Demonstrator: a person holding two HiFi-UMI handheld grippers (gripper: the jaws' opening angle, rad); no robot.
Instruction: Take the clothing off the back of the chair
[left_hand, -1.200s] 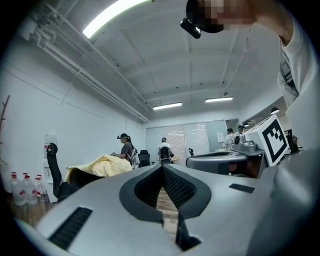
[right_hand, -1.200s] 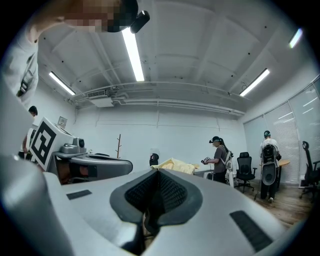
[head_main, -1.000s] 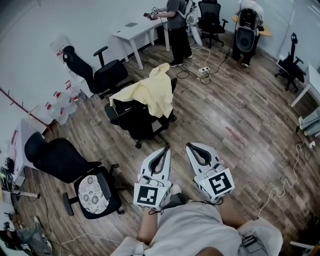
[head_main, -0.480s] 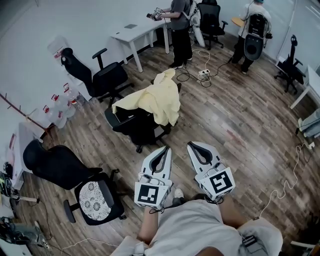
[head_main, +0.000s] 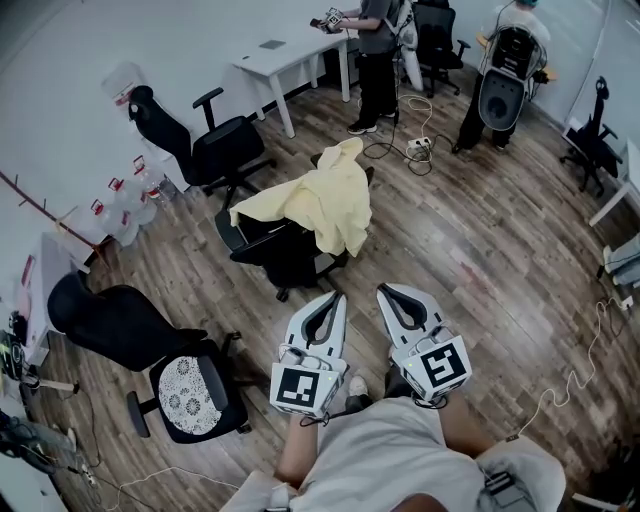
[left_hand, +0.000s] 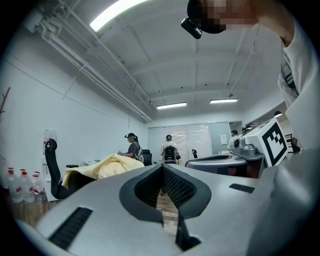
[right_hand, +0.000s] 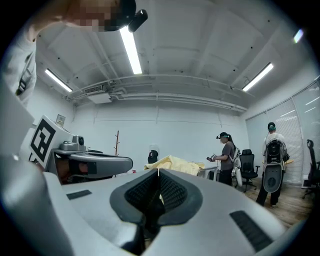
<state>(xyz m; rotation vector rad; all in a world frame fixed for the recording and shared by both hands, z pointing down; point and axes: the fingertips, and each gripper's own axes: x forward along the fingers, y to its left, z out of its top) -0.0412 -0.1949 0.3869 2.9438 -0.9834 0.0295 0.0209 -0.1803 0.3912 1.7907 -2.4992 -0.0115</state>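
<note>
L gripper (head_main: 334, 297): jaws clenched, nothing held. R gripper (head_main: 384, 291): same, empty. Both are held level, side by side, pointed toward the target. Yellow garment (head_main: 322, 198): draped over back & seat of black office chair (head_main: 288, 262), well apart from both grippers, untouched. Progress: nil so far; approach, grasp & lift-off all left. Vs. earlier frame: chair is seen slightly nearer; jaws unchanged.

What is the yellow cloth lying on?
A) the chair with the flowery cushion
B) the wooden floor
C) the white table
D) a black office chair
D: the yellow cloth hangs draped over the black office chair, clear of the floor.
</note>
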